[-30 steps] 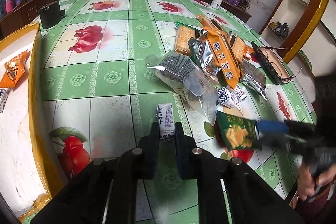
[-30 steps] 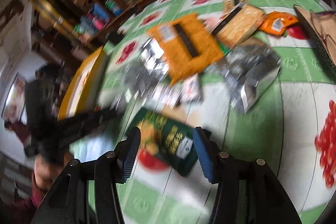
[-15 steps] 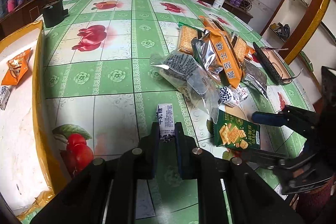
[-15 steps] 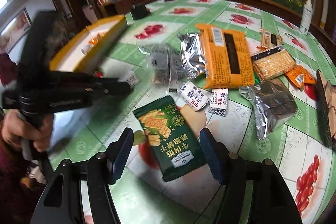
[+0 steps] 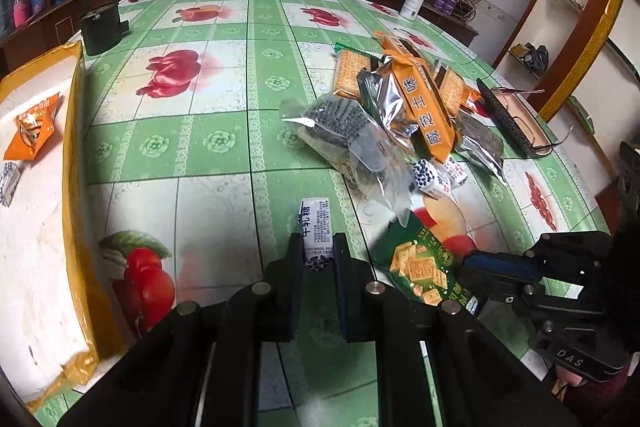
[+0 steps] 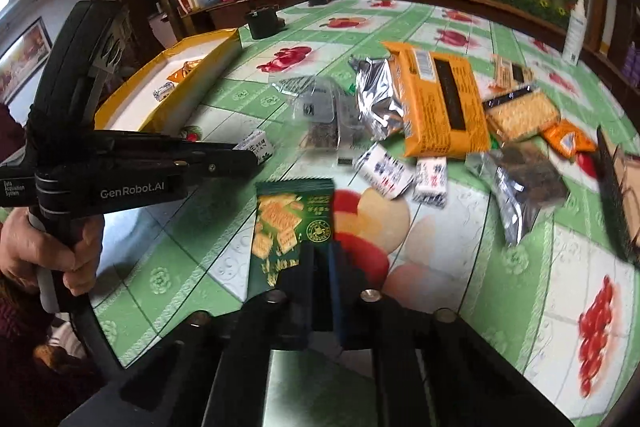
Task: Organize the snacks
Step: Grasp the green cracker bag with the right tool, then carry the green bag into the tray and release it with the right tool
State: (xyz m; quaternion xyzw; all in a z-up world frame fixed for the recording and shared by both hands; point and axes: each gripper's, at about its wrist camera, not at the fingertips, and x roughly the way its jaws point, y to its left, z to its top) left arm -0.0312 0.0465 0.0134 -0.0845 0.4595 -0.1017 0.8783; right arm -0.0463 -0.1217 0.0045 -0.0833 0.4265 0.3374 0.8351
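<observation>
- Left gripper [image 5: 318,251]: jaws narrow, clamped on the lower end of a small white nougat candy [image 5: 316,233]; the printed upper end sticks out forward past the fingertips. Held by one end, probably so the free end can go down first on release.
- Right gripper [image 6: 322,267]: jaws drawn close on the near edge of a green cracker packet [image 6: 290,227]. Packet appears flat against the tablecloth [image 6: 520,267], so likely just pinched, not yet raised; some blur here, grip depth hard to judge.
- Both grippers loaded at once: reads as a two-handed pick-up ahead of one trip.
- Yellow-rimmed tray [image 5: 74,155] at the left, white inside, already holding an orange packet [image 5: 34,131] and a small white sweet [image 5: 8,179] near its edge. Likely the sorting destination; well apart from both held items.
- Unsorted pile [image 5: 400,115] at mid-table: long orange wrapper, silver foil bags, clear bags, cracker sleeves, two small white sweets at its near edge, heaped and overlapping.
- Flat dark basket [image 5: 508,119] at the right of the pile; role unclear.
- Judged early in the task: most snacks not yet sorted.
- Risk: thin packet edge may slip from the narrow pinch once lifted.
</observation>
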